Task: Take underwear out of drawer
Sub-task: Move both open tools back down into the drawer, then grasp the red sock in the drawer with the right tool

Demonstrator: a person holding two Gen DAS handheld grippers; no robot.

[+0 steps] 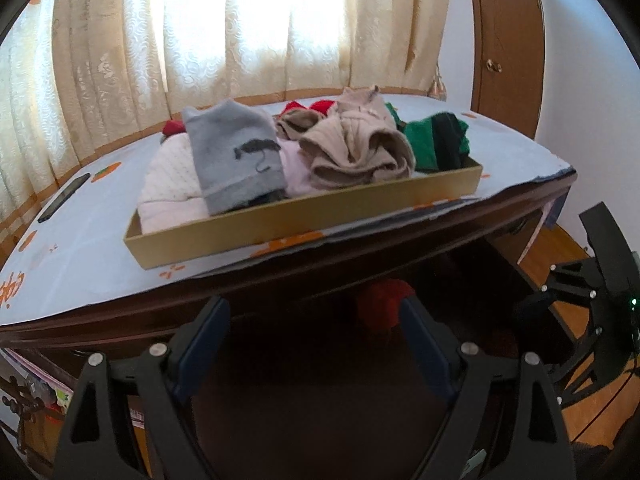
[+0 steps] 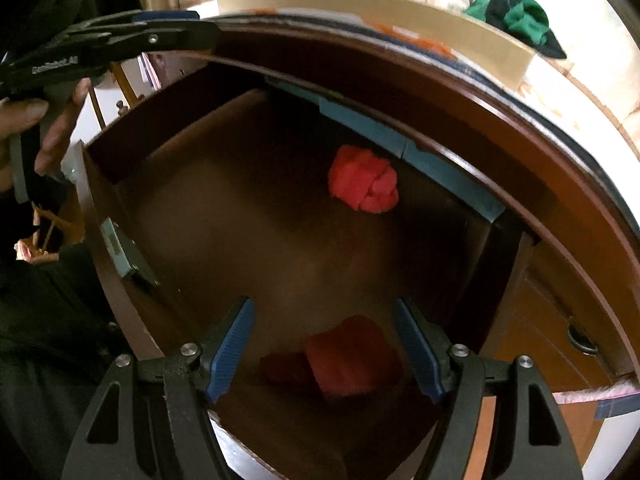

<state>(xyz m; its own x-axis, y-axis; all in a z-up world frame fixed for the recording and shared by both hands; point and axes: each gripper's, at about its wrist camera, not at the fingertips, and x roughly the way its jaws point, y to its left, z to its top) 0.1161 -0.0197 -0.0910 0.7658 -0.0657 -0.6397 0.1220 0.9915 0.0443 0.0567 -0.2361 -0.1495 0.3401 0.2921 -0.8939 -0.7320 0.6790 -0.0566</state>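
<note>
Red underwear point(image 1: 382, 306) sits deep in the dark drawer point(image 1: 320, 360), just under the counter point(image 1: 100, 256) edge; the left tool point(image 1: 314, 344) hangs wide open with nothing in it; a gold tray point(image 1: 304, 220) of folded clothes sits on the counter above the drawer.

From the right wrist, the right tool point(image 2: 324, 344) is open and empty over the drawer point(image 2: 240, 220); one red underwear point(image 2: 363, 180) lies at the drawer's back; another folded red piece point(image 2: 348, 360) lies between its fingers, not pinched.

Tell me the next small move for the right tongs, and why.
Probably lower the right tongs straight onto the folded red garment lying on the drawer floor. Their jaws stand open and empty, the garment sits between and below them, and nothing blocks the way.
</note>
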